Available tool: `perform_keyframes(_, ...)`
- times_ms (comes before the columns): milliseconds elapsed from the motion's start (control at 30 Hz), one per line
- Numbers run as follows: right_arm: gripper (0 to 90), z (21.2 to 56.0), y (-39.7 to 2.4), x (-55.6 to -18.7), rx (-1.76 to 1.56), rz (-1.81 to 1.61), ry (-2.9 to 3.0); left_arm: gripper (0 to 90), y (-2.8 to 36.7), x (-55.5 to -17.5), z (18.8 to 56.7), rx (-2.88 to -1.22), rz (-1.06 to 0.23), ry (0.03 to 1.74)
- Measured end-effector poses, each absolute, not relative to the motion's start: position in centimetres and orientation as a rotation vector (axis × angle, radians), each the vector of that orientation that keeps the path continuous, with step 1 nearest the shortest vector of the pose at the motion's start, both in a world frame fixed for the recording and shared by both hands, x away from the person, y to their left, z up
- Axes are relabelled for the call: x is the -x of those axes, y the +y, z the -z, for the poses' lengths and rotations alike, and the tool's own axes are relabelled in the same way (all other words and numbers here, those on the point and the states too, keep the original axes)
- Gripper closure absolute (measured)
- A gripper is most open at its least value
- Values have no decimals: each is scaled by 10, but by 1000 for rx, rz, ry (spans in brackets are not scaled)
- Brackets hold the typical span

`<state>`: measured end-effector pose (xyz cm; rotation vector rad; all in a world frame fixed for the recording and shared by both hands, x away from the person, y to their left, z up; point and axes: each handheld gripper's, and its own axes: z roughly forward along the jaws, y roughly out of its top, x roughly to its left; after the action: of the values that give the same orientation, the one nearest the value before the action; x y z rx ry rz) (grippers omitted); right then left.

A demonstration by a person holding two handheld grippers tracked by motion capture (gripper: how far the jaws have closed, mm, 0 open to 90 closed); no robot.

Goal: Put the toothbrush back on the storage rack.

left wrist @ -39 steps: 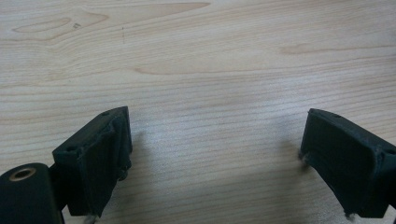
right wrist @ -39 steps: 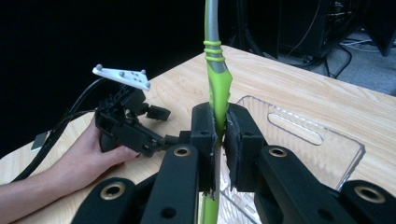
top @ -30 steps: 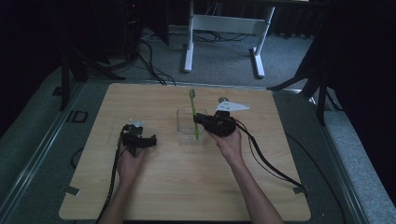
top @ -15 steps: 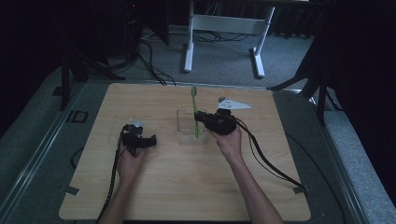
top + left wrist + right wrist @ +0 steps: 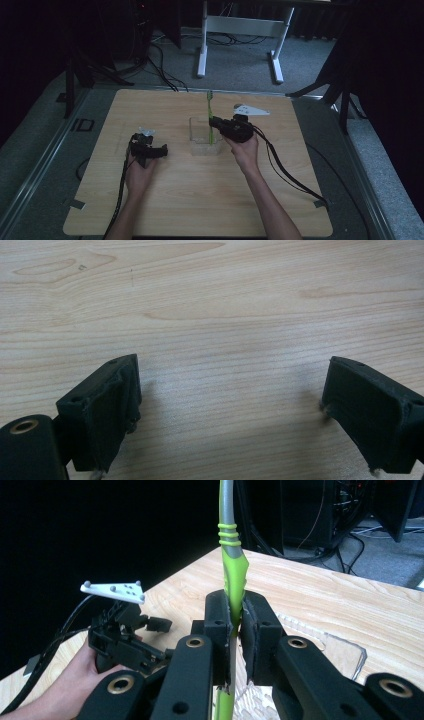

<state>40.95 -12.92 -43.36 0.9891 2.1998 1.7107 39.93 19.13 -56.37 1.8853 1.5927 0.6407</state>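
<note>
Your right hand-held gripper (image 5: 234, 630) has its two black jaws pressed together on a green toothbrush (image 5: 233, 575), clamping the handle near its lower half. In the right gripper view, the brush stands close to upright in the centre of the frame, its green handle passing into a grey neck that runs off the top edge. Just behind the jaws, at the lower right of that frame, lies a clear plastic holder (image 5: 345, 650), flat on the wooden counter (image 5: 350, 600).

In the high view, the right hand-held gripper (image 5: 216, 123) sits just right of centre, with your right hand (image 5: 246, 152) below it and its cable trailing toward the lower right. The toothbrush (image 5: 210, 117) rises as a thin green line, its lower end at the clear holder (image 5: 199, 132), which rests near the middle of the counter (image 5: 200, 200).

Your left hand-held gripper (image 5: 159, 151) sits at centre left of the high view, well apart from the holder, with your left hand (image 5: 139, 170) beneath it. In the left gripper view, the left hand-held gripper (image 5: 230, 405) has its jaws standing wide apart, with bare wood grain of the counter (image 5: 225, 305) between them.
</note>
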Motion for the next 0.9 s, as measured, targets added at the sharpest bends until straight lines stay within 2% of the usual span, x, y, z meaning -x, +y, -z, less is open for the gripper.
perform_keyframes(900,822,434,-132,-420,-1055,-1728,2132,93,191,-399,564,-1885,-641,1592)
